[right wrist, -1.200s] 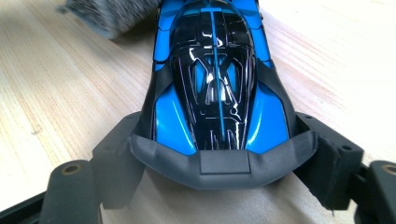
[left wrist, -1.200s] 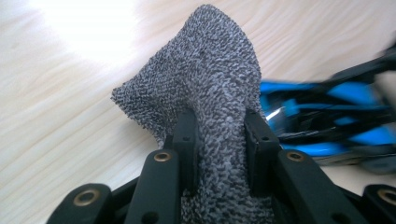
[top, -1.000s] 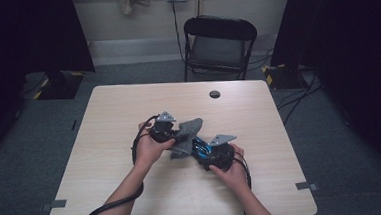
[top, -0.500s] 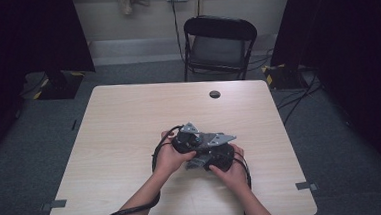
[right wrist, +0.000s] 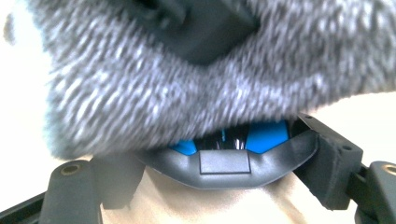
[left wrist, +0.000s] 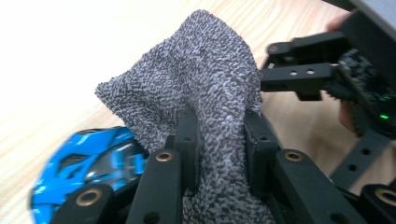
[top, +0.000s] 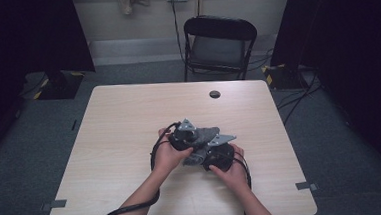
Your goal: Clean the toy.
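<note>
Both my grippers meet near the middle of the wooden table (top: 129, 121), slightly toward my side, with a grey knitted cloth (top: 204, 136) bunched between them.

My left gripper (left wrist: 219, 135) has its jaws clamped on a fold of the cloth: in the left gripper view the knit is pinched between the two black pads and rises above them in a loose peak. From above, this gripper (top: 188, 137) lies just left of the bundle, its cable looping off toward the table's near edge.

My right gripper (right wrist: 219, 168) grips a blue and black object (right wrist: 266, 135) with a dark plastic rim; I cannot identify it more closely. Its jaws stand fairly wide, one at each end of that rim. The cloth (right wrist: 154, 93) hangs over the object from above and hides most of it. The same blue object (left wrist: 84, 168) appears low in the left gripper view, just beside the cloth and partly beneath it. In the high view the right gripper (top: 216, 156) lies close against the left one, at the bundle's right.

Elsewhere: a small black round item (top: 214, 94) lies near the table's far edge, well apart from the work. A black folding chair (top: 220, 45) stands beyond the table.
</note>
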A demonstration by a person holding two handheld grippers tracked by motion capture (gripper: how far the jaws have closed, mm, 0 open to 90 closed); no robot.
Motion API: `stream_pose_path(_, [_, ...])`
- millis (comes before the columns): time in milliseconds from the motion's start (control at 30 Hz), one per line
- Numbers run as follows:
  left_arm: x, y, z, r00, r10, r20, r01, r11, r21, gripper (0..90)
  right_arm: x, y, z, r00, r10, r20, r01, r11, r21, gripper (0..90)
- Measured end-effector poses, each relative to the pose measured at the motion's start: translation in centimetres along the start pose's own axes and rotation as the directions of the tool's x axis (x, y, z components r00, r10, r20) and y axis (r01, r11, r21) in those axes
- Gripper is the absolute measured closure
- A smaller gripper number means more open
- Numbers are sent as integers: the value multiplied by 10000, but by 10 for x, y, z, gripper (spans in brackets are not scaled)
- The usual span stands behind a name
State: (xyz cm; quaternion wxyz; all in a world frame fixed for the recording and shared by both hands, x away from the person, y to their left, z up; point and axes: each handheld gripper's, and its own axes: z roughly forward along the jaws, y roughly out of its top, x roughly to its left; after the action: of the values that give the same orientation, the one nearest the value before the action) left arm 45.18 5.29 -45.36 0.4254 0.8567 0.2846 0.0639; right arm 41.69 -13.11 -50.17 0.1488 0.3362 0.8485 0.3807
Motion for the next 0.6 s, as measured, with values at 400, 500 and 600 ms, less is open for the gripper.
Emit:
stream_pose_path(400, [31, -4, -7, 9975, -197, -680, 208, 9997, 157, 715, 0, 0, 0, 10000, -5, 0, 5, 10000, -5, 241])
stream_pose_path(500, [35, -5, -8, 9964, -248, -816, 264, 9995, 186, 715, 0, 0, 0, 10000, 2, -2, -2, 10000, -4, 240])
stream_pose_path(600, [39, -5, -8, 9949, -239, -981, 263, 9994, 227, 715, 0, 0, 0, 10000, 10, -3, -10, 10000, 4, 241])
